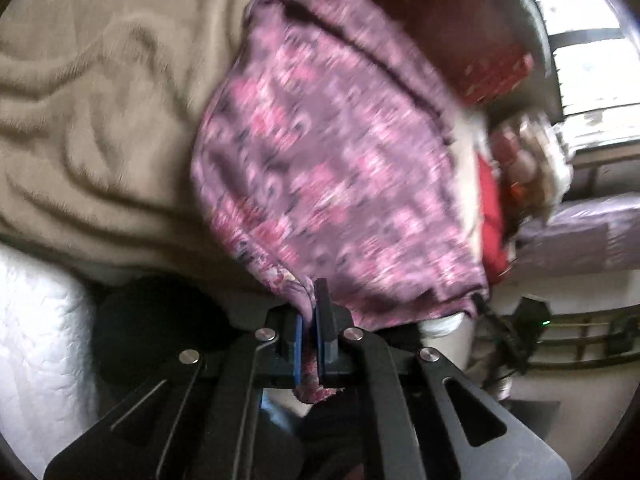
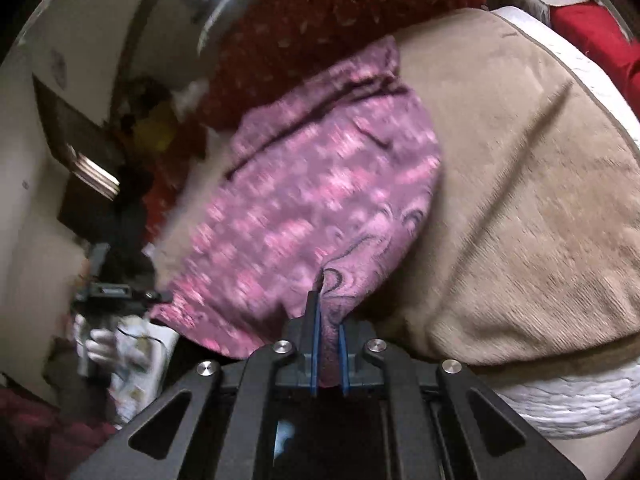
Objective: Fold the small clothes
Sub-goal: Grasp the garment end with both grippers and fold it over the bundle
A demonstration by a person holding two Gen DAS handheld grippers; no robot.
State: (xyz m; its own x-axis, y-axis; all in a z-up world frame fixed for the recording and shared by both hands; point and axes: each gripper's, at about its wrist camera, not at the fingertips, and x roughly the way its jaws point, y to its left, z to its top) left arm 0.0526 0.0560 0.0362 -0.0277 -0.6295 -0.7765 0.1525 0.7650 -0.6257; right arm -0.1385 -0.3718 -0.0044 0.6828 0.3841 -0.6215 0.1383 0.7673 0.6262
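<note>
A small purple garment with a pink pattern (image 1: 332,168) is held up over a beige blanket (image 1: 100,120), blurred by motion. My left gripper (image 1: 310,300) is shut on its near edge, with cloth bunched between the blue pads. In the right wrist view the same garment (image 2: 312,200) hangs spread, and my right gripper (image 2: 326,304) is shut on another part of its near edge. The left gripper also shows at the left of the right wrist view (image 2: 116,294), at the garment's far corner.
The beige blanket (image 2: 520,200) covers a white quilted mattress (image 1: 36,340). A dark red patterned cushion (image 2: 340,28) lies behind the garment. Red cloth (image 1: 490,216) and a purple folded item (image 1: 592,232) lie at the right. A window (image 1: 588,60) is beyond.
</note>
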